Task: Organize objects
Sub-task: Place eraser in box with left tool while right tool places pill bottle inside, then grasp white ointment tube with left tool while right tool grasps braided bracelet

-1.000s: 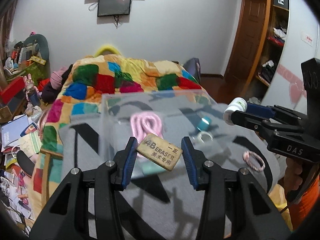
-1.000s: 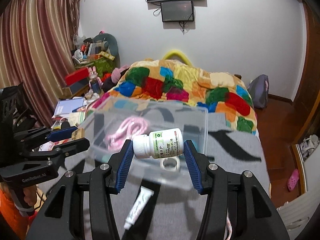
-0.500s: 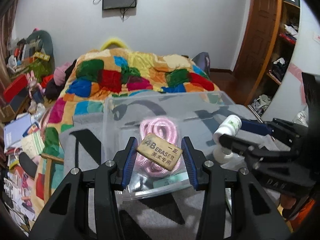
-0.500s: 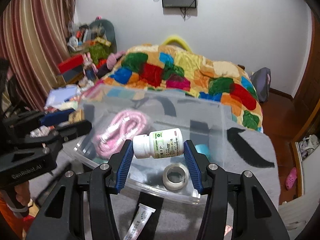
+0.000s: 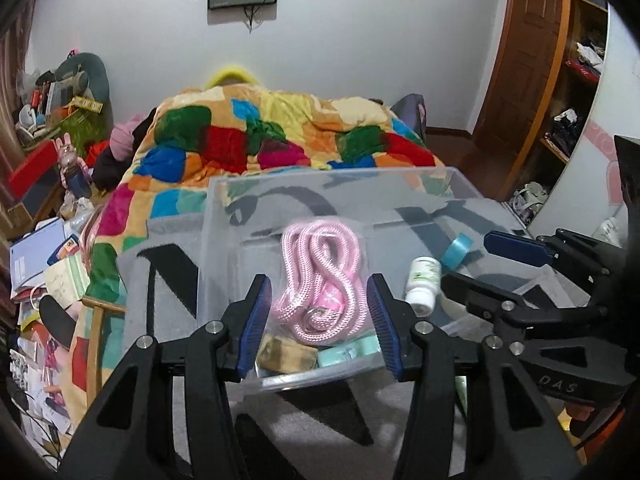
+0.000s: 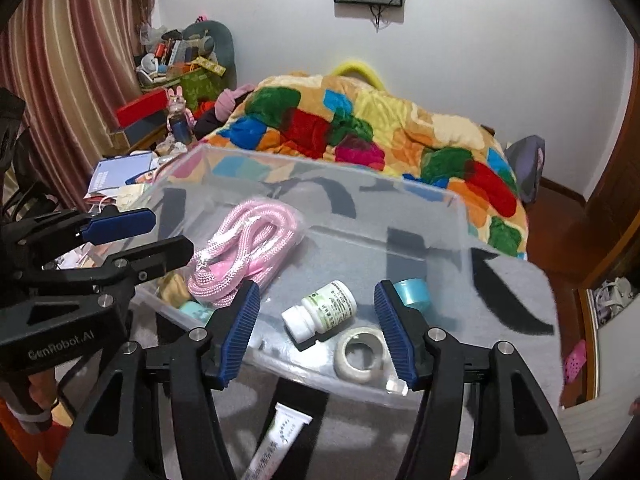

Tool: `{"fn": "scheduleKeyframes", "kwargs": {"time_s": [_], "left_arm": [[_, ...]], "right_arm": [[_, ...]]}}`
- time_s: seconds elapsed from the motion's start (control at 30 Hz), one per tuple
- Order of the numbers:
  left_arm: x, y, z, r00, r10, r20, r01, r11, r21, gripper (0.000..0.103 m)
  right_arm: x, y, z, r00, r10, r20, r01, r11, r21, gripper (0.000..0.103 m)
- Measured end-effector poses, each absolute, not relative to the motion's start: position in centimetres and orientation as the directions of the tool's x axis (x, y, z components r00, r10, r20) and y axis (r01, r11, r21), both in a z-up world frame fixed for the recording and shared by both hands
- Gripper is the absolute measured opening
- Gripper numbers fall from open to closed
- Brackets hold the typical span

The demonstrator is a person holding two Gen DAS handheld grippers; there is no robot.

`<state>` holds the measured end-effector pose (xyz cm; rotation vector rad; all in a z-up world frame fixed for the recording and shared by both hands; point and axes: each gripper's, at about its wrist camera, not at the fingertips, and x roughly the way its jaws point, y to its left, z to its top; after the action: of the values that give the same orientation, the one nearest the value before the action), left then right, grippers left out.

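A clear plastic bin (image 5: 224, 216) (image 6: 464, 216) sits on the grey blanket. Inside lie a pink rope (image 5: 320, 276) (image 6: 240, 252), a tan eraser (image 5: 286, 354) (image 6: 174, 286), a mint block (image 5: 348, 354), a white pill bottle (image 5: 422, 286) (image 6: 320, 316), a white tape roll (image 6: 360, 356) and a blue tape roll (image 5: 458, 248) (image 6: 412, 292). My left gripper (image 5: 322, 326) is open and empty over the bin's near wall. My right gripper (image 6: 316, 338) is open and empty above the bottle.
A white tube (image 6: 276, 436) lies on the grey blanket (image 5: 160, 280) in front of the bin. A patchwork quilt (image 5: 260, 136) covers the bed behind. Cluttered shelves and books (image 5: 36, 256) stand at the left, a wooden door and shelves at the right.
Both grippers opened. The eraser dropped from the left gripper into the bin and the pill bottle dropped from the right gripper into the bin. Both grippers moved closer over the bin.
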<state>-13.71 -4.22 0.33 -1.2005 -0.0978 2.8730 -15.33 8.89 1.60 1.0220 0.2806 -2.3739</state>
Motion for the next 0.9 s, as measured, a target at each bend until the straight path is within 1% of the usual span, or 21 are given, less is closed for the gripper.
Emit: {"fn": "scheduleKeyframes", "kwargs": {"time_s": [0.13,0.27,0.47,0.63,0.8,0.9], "left_arm": [[-12.8,-3.5,1.6,-0.726,0.037,-0.686,-0.012,-0.999,-0.041,0.052],[-11.6,-2.5,2.8,-0.750,0.057,-0.659,-0.039,-0.998,-0.042,0.055],[-10.3,-0.1,2.9,-0.753,0.105,-0.649,-0.096,-0.994,-0.050,0.056],[-9.6,2.0,1.2,-0.717,0.149,-0.681,-0.146,-0.987,-0.062,0.056],[-9.4,3.7,-1.4,-0.658,0.184,-0.730,-0.175,-0.980,-0.089,0.056],[-9.5,4.8,-3.2,-0.612,0.198,-0.765,-0.190,-0.977,-0.100,0.056]], "right_arm": [[-14.1,10.6,3.3,-0.605,-0.399,-0.689,0.542,-0.840,0.010,0.056],[-12.9,13.2,4.8,-0.639,-0.401,-0.657,0.523,-0.852,0.011,0.057],[-11.7,16.3,5.1,-0.678,-0.350,-0.647,0.475,-0.880,-0.021,0.059],[-11.1,18.7,2.8,-0.677,-0.276,-0.683,0.424,-0.904,-0.055,0.062],[-11.9,20.9,-1.1,-0.620,-0.203,-0.758,0.369,-0.928,-0.053,0.062],[-12.1,21.7,-2.9,-0.586,-0.184,-0.789,0.351,-0.936,-0.042,0.062]]}}
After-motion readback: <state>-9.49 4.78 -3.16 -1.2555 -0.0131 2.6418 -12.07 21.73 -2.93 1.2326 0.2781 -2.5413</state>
